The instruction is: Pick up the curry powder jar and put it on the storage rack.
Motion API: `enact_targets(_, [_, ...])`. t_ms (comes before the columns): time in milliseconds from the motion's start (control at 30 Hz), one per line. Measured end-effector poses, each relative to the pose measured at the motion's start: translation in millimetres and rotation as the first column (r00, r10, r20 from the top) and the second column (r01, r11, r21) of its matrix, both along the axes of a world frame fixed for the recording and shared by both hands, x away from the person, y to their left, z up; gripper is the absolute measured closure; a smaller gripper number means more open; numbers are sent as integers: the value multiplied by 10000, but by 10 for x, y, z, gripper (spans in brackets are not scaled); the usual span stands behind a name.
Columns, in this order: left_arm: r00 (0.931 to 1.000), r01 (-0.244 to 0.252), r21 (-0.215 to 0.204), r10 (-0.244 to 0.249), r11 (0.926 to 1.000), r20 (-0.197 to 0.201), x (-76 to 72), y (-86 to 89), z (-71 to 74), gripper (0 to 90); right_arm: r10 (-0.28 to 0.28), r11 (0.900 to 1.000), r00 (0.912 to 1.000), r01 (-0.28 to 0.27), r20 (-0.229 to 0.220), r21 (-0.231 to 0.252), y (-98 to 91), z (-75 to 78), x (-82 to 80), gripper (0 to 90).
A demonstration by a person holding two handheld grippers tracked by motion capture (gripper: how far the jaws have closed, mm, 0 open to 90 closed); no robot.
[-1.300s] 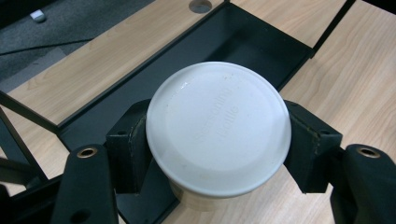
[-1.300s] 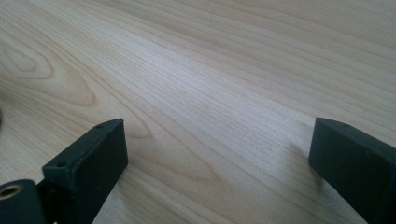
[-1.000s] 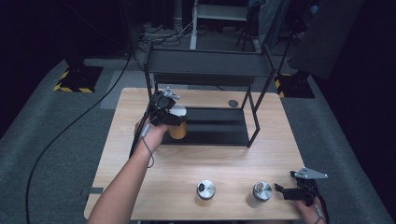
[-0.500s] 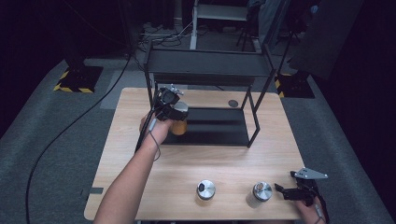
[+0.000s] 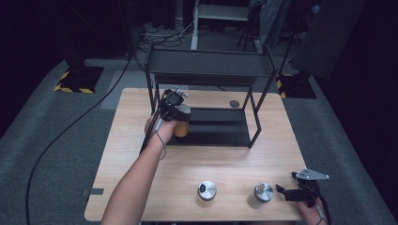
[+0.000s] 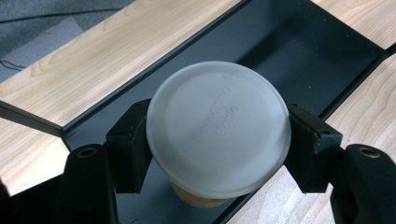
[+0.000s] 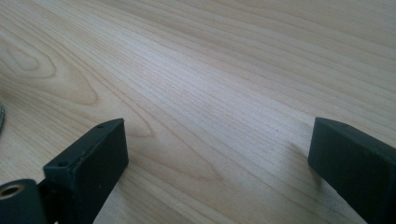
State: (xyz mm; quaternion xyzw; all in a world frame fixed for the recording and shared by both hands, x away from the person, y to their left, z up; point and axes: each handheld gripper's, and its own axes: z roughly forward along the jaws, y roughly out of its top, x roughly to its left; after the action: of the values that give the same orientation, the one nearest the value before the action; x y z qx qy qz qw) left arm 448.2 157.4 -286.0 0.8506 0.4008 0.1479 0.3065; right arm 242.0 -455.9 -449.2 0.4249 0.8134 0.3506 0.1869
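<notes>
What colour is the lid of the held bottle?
White lid, seen best in the left gripper view.

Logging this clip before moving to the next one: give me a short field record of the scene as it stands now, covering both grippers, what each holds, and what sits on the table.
surface: wooden table
left gripper: shut on the orange bottle, fingers clamping its white cap
bottle position: over the front left edge of the black shelf tray; contact with it cannot be told
right gripper: open, low over bare wood at the table's near right corner
loose items: two metal-topped jars near the front edge
rack: black two-level frame at the table's far side
</notes>
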Motion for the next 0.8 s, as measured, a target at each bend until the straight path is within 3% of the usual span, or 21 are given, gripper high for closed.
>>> enact_targets(67, [9997,116,297,-110,9995,-202,42,-25,17,337,3,10000,10000,-3,-7,-1,0,1,0,49])
enact_targets(533, [9990,-154,281,166,9995,-420,77,-48,-71,337,47,10000,10000,-47,3,2,-2,-1,-1,49])
enact_targets(800, [9990,-173,73,176,9998,-406,79,22,-105,337,43,10000,10000,-43,4,3,-1,-1,-3,49])
